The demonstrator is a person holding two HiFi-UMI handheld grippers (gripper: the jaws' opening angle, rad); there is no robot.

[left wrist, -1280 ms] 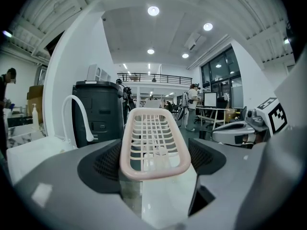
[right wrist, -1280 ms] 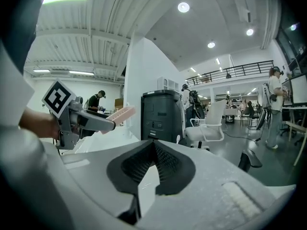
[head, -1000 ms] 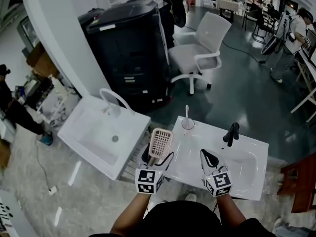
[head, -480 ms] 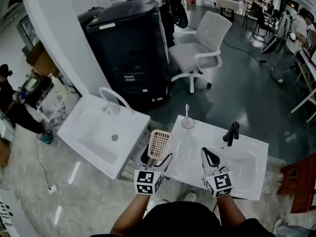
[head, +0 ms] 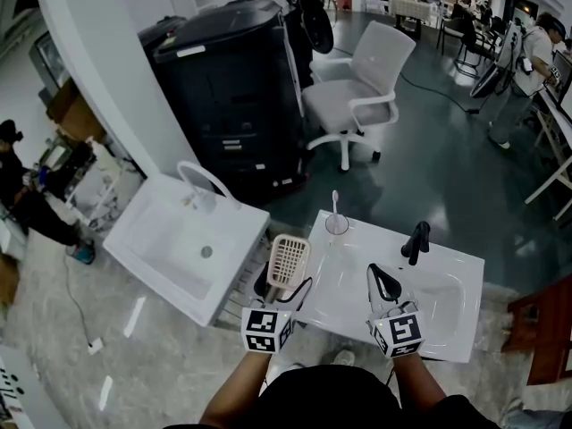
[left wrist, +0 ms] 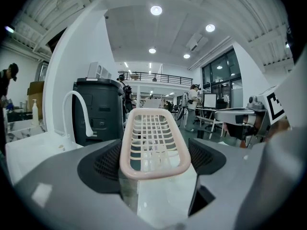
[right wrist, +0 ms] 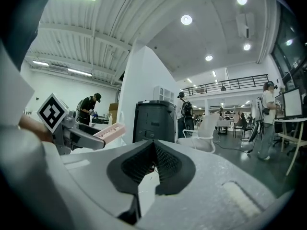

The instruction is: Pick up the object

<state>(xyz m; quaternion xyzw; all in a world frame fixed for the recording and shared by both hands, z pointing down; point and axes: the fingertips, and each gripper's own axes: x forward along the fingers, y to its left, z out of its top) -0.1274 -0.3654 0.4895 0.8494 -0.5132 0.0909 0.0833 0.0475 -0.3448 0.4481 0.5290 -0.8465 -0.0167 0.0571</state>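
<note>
Basket in the left gripper, held only by its low end

The left gripper (left wrist: 154,178) has its jaws pressed on the lower part of the pink basket (left wrist: 154,143), which stands up between them. Most of the basket sticks out above the pads, and it seems to be in the air near the left edge of the white sink (head: 447,329). The right gripper (right wrist: 152,164) has its jaws together with nothing between them, and it hovers over the basin. I think the main risk is that the basket turns or slips in the jaws, because the hold is far from its middle and the thin plastic grid can bend. If it drops here, it may fall into the gap beside the second sink (head: 170,239). A quick swing could also knock over the cup with the toothbrush (head: 337,224), which stands near.
</note>
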